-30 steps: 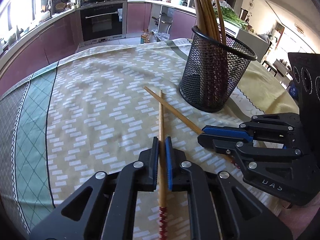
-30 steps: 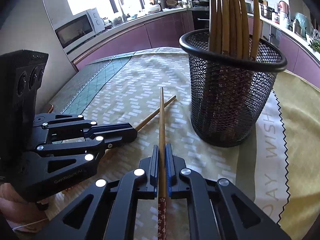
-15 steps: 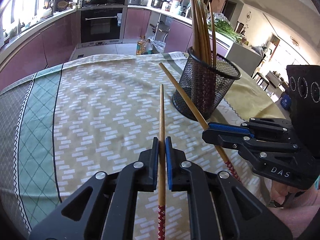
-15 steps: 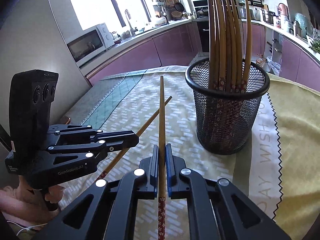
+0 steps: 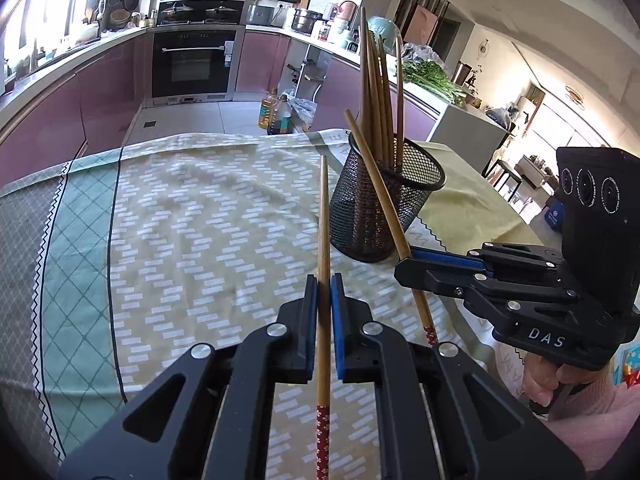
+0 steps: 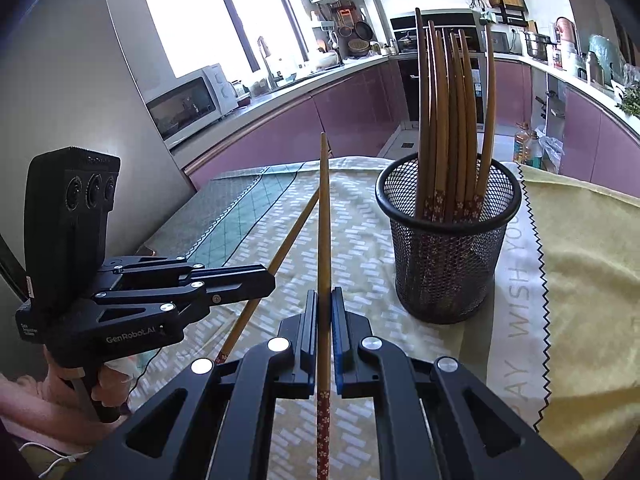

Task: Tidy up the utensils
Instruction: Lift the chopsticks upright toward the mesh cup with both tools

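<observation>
From the left wrist view we see the oven [image 5: 196,62] built into the purple cabinets at the far end, oil bottles [image 5: 276,114] on the floor beyond the table, and greens [image 5: 432,76] on the counter to the right; the right wrist view does not show those greens clearly but gives us the window [image 6: 200,12], a white microwave [image 6: 188,104] on the left counter and the sink tap.

On the side of the right gripper [image 5: 404,270], seen from the left, we read "DAS". On the left gripper [image 6: 268,280], seen from the right, we read "GenRobot.AI". The cream cloth [image 6: 580,280] under the holder carries the letters "WISH YOU" along its zigzag edge, only partly legible.

In our left gripper's own view its blue pads [image 5: 338,320] are clamped on a bamboo chopstick [image 5: 323,240], which runs straight out between them, tip pointing far, its red flowered end nearest the camera. Our right gripper is likewise clamped on a second chopstick [image 6: 324,240], held the same way. Both chopsticks are lifted off the patterned tablecloth [image 5: 192,240]. The black mesh holder [image 6: 448,248], already filled with upright chopsticks [image 6: 452,120], stands to the right and farther off, apart from both tips.
</observation>
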Tool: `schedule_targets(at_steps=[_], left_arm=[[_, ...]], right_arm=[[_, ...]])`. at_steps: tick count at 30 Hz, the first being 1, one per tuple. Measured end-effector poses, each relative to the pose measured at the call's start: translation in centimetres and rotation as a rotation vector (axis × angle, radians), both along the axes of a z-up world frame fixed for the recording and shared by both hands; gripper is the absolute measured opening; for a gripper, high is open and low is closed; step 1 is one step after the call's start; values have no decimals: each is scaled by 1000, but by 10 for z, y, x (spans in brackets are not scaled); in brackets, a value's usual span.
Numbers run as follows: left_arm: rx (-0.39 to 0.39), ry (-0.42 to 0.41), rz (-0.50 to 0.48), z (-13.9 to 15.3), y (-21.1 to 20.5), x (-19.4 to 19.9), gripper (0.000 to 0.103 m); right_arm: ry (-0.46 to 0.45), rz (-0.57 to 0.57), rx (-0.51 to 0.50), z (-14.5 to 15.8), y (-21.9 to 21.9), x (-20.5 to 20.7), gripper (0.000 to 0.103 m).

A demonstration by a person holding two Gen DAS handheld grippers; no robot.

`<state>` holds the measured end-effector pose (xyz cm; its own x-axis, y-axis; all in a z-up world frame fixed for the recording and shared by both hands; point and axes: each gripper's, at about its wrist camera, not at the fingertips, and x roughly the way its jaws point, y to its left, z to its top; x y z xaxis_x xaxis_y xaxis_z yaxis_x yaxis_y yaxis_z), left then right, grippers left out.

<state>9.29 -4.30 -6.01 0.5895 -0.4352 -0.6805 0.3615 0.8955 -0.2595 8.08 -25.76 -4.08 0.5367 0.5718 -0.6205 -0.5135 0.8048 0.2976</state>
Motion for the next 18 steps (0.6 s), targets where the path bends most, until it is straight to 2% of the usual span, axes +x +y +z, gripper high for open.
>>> schedule_targets(at_steps=[18], left_arm=[[-45,-30,-28,14,3,-5,7]], right_arm=[[-37,-11,25,10,-14,-6,6]])
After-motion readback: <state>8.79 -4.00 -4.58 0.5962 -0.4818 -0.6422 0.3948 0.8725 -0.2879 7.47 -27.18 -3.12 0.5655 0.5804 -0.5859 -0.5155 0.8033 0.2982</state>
